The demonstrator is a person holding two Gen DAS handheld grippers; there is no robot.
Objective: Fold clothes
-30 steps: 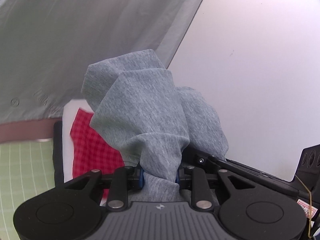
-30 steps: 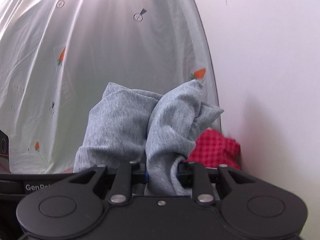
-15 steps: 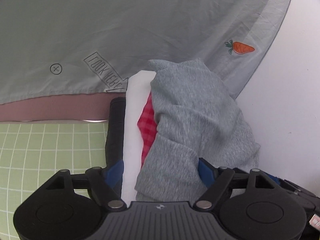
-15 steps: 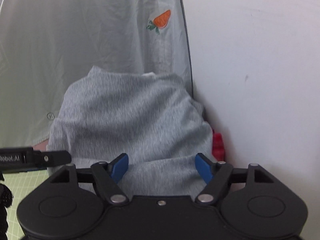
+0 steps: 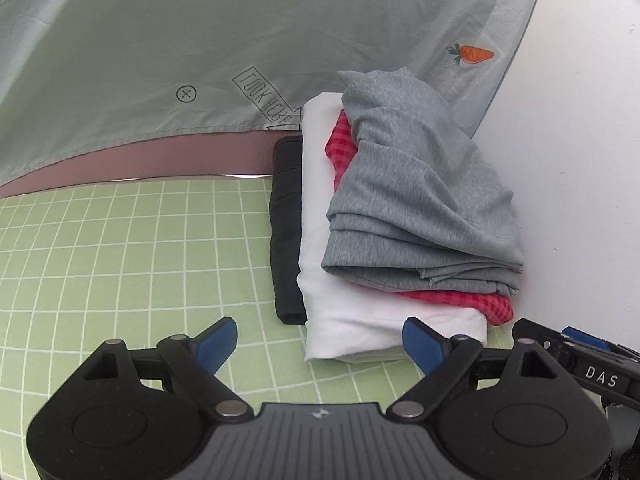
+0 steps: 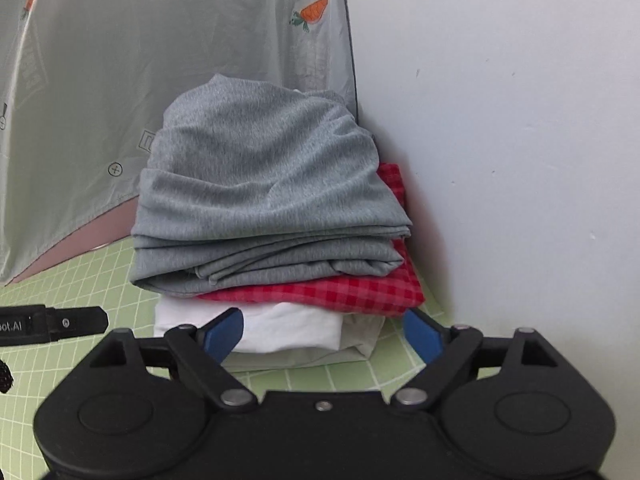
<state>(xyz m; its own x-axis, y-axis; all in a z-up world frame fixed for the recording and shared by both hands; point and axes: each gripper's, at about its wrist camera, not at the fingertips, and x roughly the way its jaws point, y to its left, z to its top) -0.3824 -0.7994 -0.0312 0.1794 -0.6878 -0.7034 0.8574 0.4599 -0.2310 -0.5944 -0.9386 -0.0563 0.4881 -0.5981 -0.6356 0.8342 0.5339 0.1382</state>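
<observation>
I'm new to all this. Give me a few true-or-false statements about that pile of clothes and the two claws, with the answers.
1. The grey garment lies on top of the pile. True.
2. The red checked cloth sits at the very bottom. False: the white garment lies beneath it.
3. The left claw grips the grey garment. False: its jaws are opening, nothing between them.
4. The right claw holds nothing. True.
5. The pile rests on a green grid mat. True.

The left tool pointed steeply downward, its blue fingertips wide and opening, nothing pressed between them. The right tool was tilted likewise, jaws opening empty, at its 3 o'clock side.
</observation>
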